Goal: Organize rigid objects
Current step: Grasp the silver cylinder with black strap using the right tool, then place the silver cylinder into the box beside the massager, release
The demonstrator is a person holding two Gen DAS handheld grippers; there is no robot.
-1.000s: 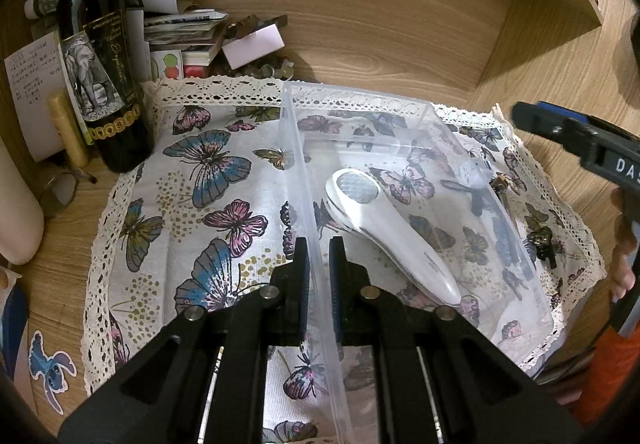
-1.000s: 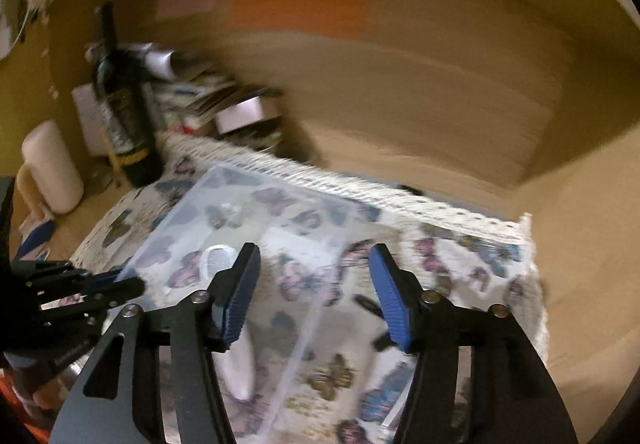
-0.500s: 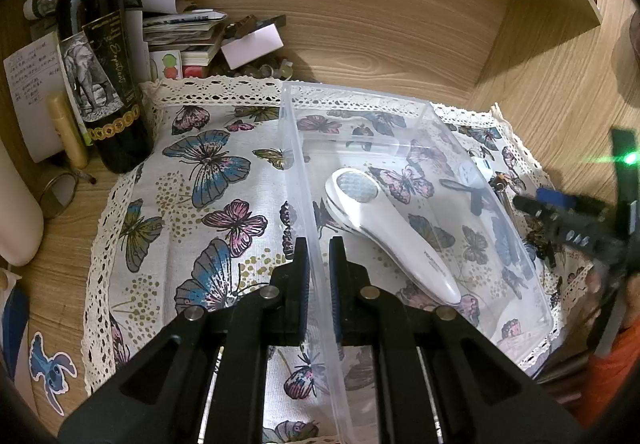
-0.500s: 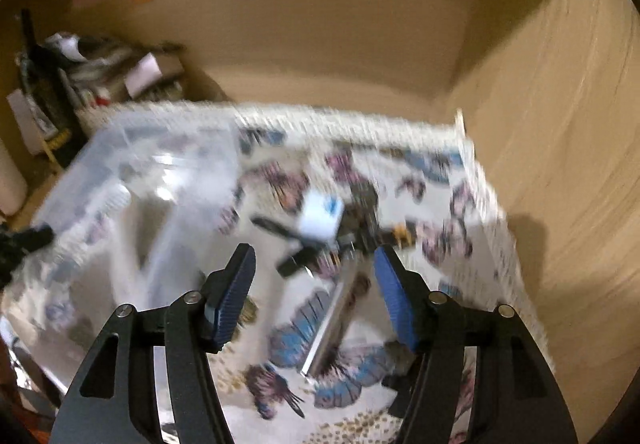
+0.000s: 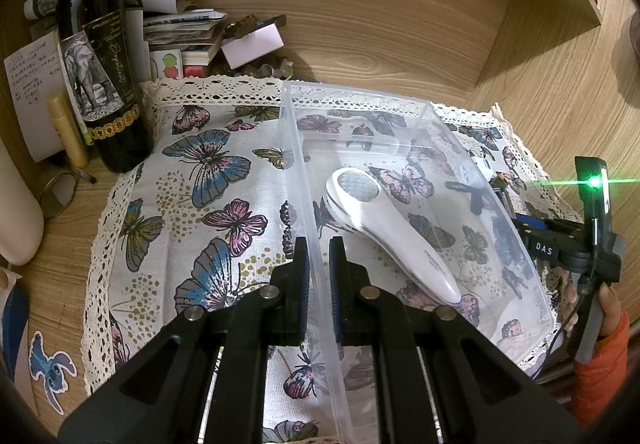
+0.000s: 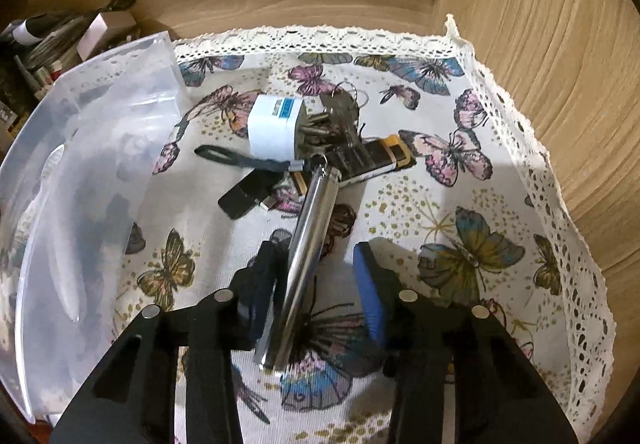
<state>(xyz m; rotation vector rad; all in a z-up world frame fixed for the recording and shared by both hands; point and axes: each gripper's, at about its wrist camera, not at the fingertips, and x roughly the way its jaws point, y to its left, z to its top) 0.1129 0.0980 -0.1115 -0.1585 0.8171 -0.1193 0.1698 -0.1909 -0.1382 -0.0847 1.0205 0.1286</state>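
My left gripper (image 5: 318, 268) is shut on the near left wall of a clear plastic bin (image 5: 304, 172). A white handheld device (image 5: 392, 232) lies inside the bin. In the right wrist view my right gripper (image 6: 316, 284) is open, low over the butterfly cloth (image 6: 460, 204), with a shiny metal cylinder (image 6: 308, 244) lying between its fingers. Beyond it lies a small pile: a white charger cube (image 6: 272, 132), keys (image 6: 344, 108), a black and yellow battery (image 6: 380, 156) and a black USB stick (image 6: 244, 198). The bin (image 6: 80, 184) is to the left of that pile.
A dark wine bottle (image 5: 100, 76), stacked papers and boxes (image 5: 188, 40) and a lip balm tube (image 5: 68, 132) stand at the back left. Wooden walls (image 5: 400, 36) close the back and the right side. The right gripper's body (image 5: 568, 244) shows beside the bin.
My right gripper has swung right and come down over the pile beside the bin, so the metal cylinder now lies between its fingers. The left gripper has not moved.
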